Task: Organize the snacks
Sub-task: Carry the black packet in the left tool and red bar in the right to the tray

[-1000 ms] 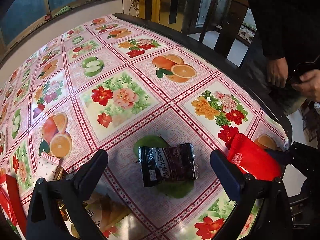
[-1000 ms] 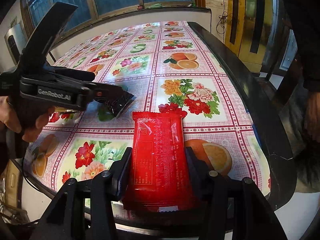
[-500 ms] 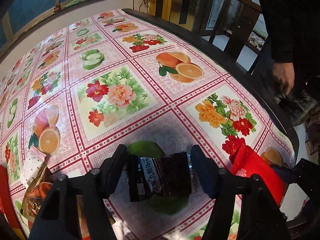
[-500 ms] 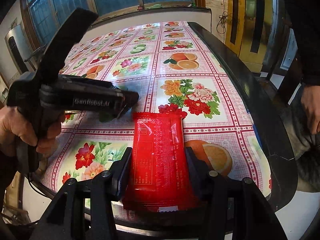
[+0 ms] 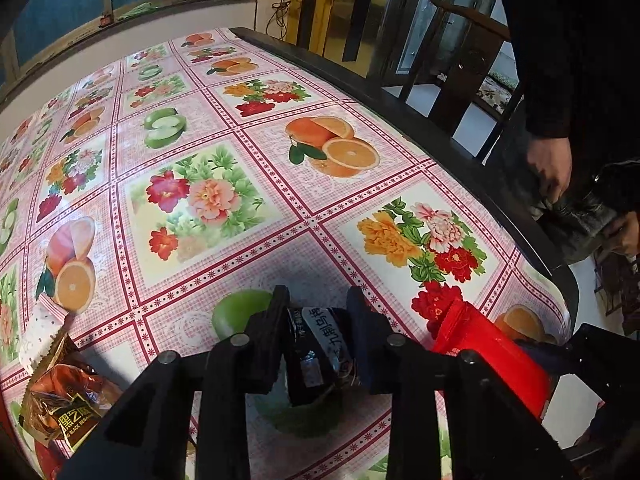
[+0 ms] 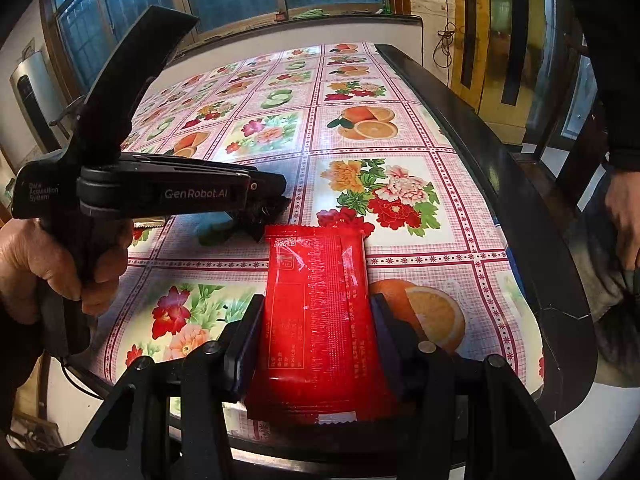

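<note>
The left gripper (image 5: 318,330) has just squeezed in & is now clenched on the small black snack pack (image 5: 316,350), which is pinched up between its two black fingers (image 5: 268,340) over the green apple pic on the flowery tablecloth (image 5: 208,200). The right gripper (image 6: 316,332) is grasping the long red snack pack (image 6: 316,312) by its sides, near the table's front edge. More snacks w/ a brown wrapper (image 5: 66,396) lie at the left. A person's hand (image 5: 550,170) hangs by the table's far side
</note>
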### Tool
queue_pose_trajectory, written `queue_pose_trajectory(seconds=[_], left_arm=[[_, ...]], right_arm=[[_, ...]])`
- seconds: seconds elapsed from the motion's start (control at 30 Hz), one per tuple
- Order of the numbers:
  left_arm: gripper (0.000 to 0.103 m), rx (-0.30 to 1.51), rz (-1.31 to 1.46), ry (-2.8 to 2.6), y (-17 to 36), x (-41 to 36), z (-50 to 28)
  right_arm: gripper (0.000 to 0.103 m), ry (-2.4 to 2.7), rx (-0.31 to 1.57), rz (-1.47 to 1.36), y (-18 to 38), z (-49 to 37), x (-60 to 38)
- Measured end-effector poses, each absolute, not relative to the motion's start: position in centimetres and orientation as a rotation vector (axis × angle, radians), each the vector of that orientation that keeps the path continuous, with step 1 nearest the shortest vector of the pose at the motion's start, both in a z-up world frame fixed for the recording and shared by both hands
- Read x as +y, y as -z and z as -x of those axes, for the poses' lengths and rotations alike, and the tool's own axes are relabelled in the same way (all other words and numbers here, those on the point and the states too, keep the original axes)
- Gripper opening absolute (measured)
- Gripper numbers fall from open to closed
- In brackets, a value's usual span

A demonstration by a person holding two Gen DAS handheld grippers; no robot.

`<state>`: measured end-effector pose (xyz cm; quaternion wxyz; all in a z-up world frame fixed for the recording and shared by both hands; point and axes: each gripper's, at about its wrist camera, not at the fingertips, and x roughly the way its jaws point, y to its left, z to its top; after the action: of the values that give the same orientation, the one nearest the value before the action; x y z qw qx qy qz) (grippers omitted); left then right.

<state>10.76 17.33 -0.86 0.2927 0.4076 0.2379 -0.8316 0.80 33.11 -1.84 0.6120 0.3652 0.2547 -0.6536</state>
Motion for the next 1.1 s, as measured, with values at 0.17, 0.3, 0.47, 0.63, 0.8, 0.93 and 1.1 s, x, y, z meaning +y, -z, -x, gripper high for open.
queue_pose_trajectory(seconds=[0.17,0.3,0.47,0.63,0.8,0.93,1.1], left_arm=[[0.025,0.661,-1.052,2.225,0.9,17.3,-10.6],[0.024,0.717,-1.005,2.234,0.9,17.1,-11.0],[0.024,0.75,-0.936,2.234,0.3,17.3,-13.0],[0.024,0.67,-0.869,2.249,-1.4,18.9,-16.5],[0.024,0.623,-0.808,2.237,-2.3,21.1,-21.2],[0.024,0.619,-0.736,2.195,-3.0,22.0,-25.7],[0.024,0.61,-0.641,2.123,-4.7,22.4,-31.7]], right_arm=[[0.055,1.515,0.612,-0.826,1.9,-1.1,33.0],[0.055,1.516,0.593,-0.816,2.0,-1.0,33.3],[0.055,1.514,0.567,-0.798,1.9,-0.9,33.8],[0.055,1.485,0.546,-0.799,1.8,-1.1,34.0],[0.055,1.447,0.514,-0.825,1.7,-1.5,33.8],[0.055,1.36,0.447,-0.882,1.6,-2.1,33.4],[0.055,1.177,0.307,-1.007,2.1,-3.3,32.1]])
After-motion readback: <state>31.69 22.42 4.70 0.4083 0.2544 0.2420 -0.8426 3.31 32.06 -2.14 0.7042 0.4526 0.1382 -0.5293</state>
